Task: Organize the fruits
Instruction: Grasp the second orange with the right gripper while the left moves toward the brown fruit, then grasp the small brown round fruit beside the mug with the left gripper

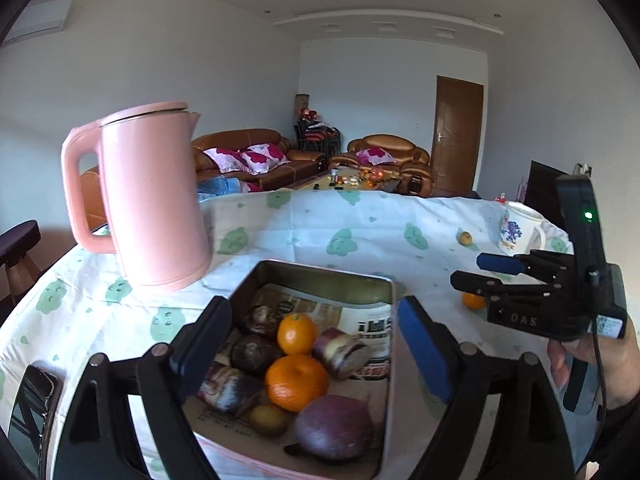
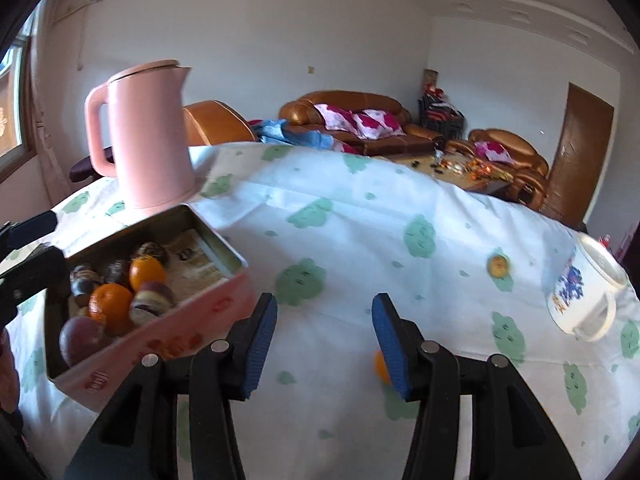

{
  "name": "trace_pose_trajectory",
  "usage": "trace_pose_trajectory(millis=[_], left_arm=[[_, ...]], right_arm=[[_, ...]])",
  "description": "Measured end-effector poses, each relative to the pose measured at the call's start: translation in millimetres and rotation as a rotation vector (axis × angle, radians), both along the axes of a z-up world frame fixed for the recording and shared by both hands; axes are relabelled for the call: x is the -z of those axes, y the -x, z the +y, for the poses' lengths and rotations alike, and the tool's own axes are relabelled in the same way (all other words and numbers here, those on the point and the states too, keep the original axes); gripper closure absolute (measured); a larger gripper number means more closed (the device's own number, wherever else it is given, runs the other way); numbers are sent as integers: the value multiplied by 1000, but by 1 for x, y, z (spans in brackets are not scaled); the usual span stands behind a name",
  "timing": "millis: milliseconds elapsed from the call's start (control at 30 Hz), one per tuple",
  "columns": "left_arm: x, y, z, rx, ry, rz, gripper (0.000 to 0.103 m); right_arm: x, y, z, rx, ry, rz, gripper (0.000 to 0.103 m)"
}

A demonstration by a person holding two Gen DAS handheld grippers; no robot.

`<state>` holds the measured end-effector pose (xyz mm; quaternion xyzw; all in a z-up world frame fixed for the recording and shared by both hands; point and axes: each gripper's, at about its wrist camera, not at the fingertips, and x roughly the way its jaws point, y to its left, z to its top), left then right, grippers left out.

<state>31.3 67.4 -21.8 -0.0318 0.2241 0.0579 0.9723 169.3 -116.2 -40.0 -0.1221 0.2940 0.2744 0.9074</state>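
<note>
A pink tin (image 1: 320,280) lined with printed paper holds two oranges (image 1: 296,380), a purple round fruit (image 1: 334,426) and several dark fruits. My left gripper (image 1: 316,350) hovers over the tin, open wide, with nothing touching its pads. A loose orange (image 1: 473,300) lies on the cloth right of the tin, and a smaller yellowish fruit (image 1: 465,237) sits farther back. A hand holds my right gripper (image 2: 325,344) open above the bare cloth, with nothing between its fingers. The loose orange (image 2: 380,366) peeks out behind its right finger. The tin (image 2: 160,332) lies to its left.
A pink kettle (image 1: 152,200) stands behind the tin on the left. A white printed mug (image 1: 518,230) sits at the table's far right. A dark phone (image 1: 32,408) lies at the near left edge. The white cloth with green prints (image 2: 360,220) covers the table.
</note>
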Motion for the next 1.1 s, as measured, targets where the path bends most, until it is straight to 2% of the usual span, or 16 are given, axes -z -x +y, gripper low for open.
trace_pose_trajectory(millis=[100, 200, 400, 433, 500, 667, 933, 1100], left_arm=[[-1, -10, -26, 59, -30, 15, 12], [-1, -22, -47, 103, -42, 40, 12], [0, -55, -62, 111, -43, 102, 12], [-1, -58, -62, 109, -41, 107, 12], [-4, -66, -65, 101, -46, 117, 12], [-14, -84, -78, 116, -50, 137, 12], [-31, -138, -132, 193, -84, 166, 12], [-20, -191, -160, 216, -76, 210, 12]], right_arm=[[13, -18, -19, 51, 58, 39, 51], [21, -27, -28, 37, 44, 97, 51], [33, -38, -23, 11, 60, 157, 52], [36, -40, -22, 11, 62, 173, 53], [39, -44, -23, 16, 68, 194, 64], [33, -46, -37, 19, 37, 177, 65], [11, -77, -103, 202, -14, 131, 65], [8, -97, -151, 337, -60, 116, 65]])
